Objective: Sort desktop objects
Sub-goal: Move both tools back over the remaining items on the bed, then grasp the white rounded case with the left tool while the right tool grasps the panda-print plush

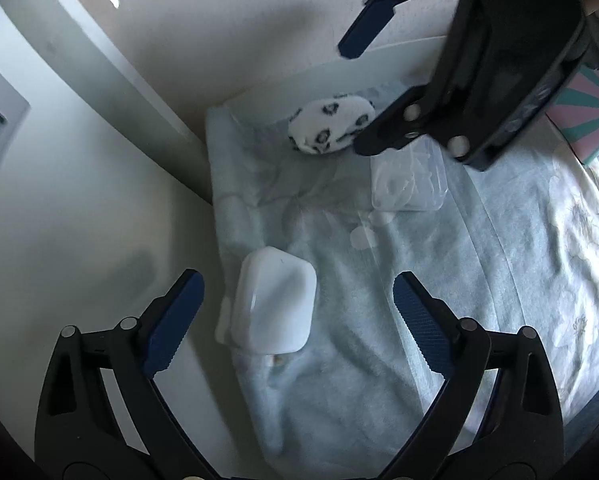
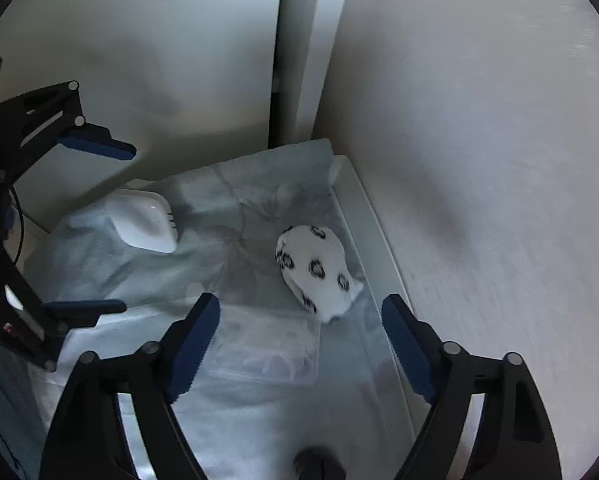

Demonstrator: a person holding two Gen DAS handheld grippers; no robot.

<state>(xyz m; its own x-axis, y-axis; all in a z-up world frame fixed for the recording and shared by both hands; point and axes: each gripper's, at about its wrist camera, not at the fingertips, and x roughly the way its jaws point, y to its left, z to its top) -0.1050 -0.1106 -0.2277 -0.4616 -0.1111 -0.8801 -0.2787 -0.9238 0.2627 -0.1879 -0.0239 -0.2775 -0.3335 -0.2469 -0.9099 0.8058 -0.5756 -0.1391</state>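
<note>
Both tongs gape empty; left tongs (image 1: 299, 320) straddle white box (image 1: 275, 300); right tongs (image 2: 299, 344) over clear case (image 2: 267, 352).

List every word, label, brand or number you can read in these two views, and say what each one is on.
No text can be read in either view.
Right gripper: pale marks on its black side, too blurred to read.
Colourful box: printed pattern and yellow shapes at the frame edge, no legible words.
Rolled white sock: dark pattern only, no letters.
White opaque box: no label visible.
</note>
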